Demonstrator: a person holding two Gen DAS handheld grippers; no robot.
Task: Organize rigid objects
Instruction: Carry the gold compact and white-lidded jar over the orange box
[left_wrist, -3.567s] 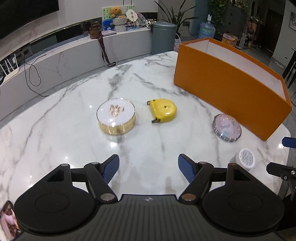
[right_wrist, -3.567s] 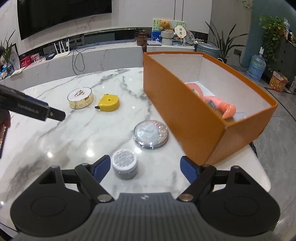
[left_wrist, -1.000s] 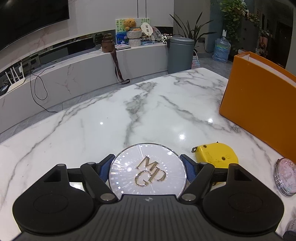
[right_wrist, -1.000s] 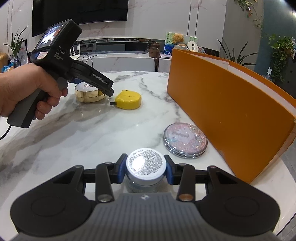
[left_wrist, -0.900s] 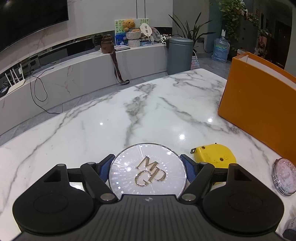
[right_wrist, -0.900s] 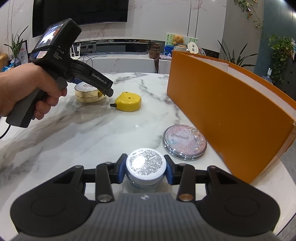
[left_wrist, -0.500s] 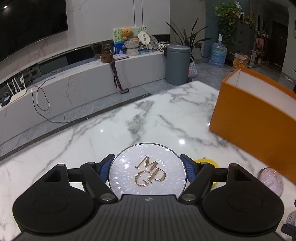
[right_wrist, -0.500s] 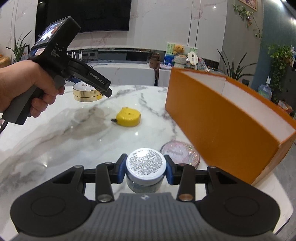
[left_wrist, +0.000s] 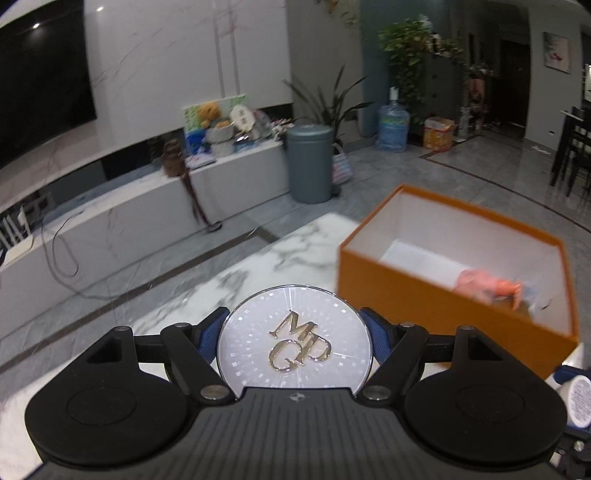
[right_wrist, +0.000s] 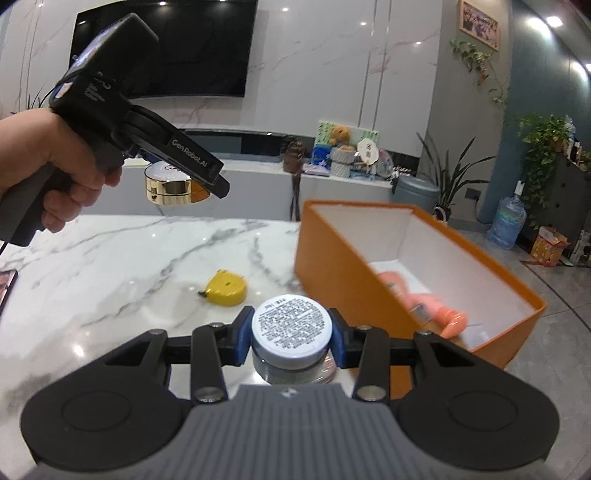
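My left gripper (left_wrist: 294, 341) is shut on a round gold case with a clear lid marked MGP (left_wrist: 293, 343), held high above the marble table; it also shows in the right wrist view (right_wrist: 170, 186). My right gripper (right_wrist: 291, 334) is shut on a small glass jar with a white labelled lid (right_wrist: 291, 326), lifted off the table. The open orange box (left_wrist: 436, 295) lies ahead to the right in the left wrist view, and to the right in the right wrist view (right_wrist: 340, 273). A pink object (right_wrist: 436, 306) lies inside it.
A yellow tape measure (right_wrist: 226, 288) lies on the marble table (right_wrist: 110, 266) left of the box. The left hand and its gripper body (right_wrist: 110, 110) hang over the table's far left. The table's far edge lies just beyond the box.
Both grippers have risen from the table with their objects. The box's inside has come into view from both cameras. The round pink compact has gone out of sight.
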